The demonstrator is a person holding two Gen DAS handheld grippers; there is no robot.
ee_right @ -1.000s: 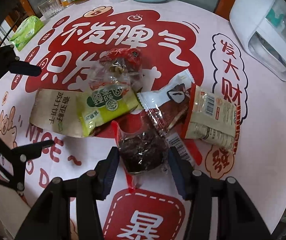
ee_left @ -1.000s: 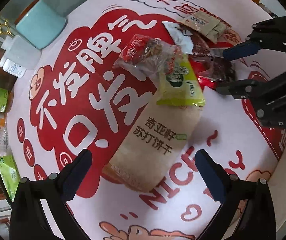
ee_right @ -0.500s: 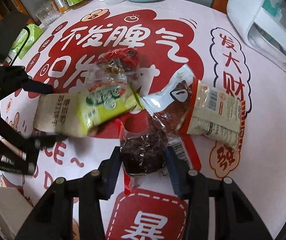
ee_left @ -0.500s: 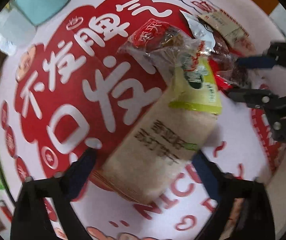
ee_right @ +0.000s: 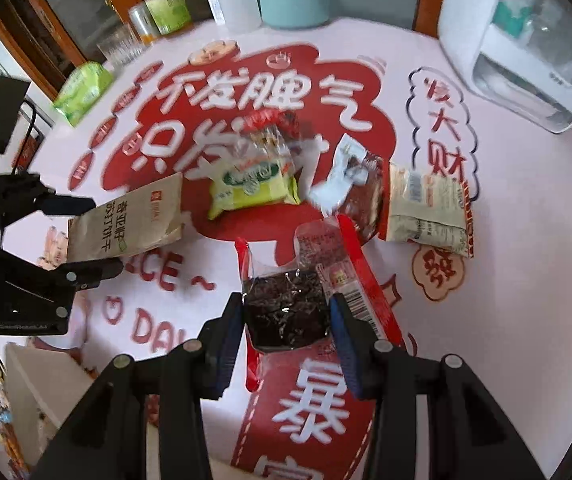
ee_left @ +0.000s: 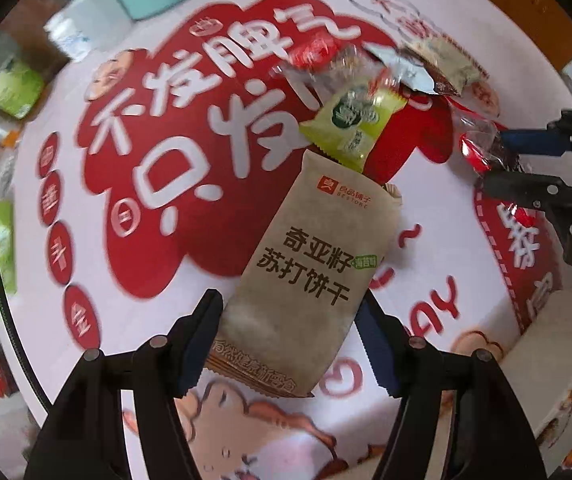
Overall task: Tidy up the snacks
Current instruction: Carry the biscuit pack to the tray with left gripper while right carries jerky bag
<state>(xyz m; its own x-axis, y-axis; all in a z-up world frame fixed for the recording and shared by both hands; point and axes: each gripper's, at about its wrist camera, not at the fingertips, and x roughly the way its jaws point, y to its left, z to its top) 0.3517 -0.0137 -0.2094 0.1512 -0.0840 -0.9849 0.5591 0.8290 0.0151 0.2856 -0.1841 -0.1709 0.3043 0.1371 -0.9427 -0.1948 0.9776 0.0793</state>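
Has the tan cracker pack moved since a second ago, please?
Yes. The cracker pack, shut in the left gripper, has slid left, out from under the green packet and apart from it.

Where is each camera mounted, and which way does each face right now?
Left wrist: on the left gripper, looking along its fingers at the beige cracker pack it grips; right gripper visible at right.
Right wrist: on the right gripper, facing the dark snack pack it grips; left gripper at left.
Shared: both packs, green packet.

Left gripper [ee_left: 290,344] and right gripper [ee_right: 286,320] both clamped.
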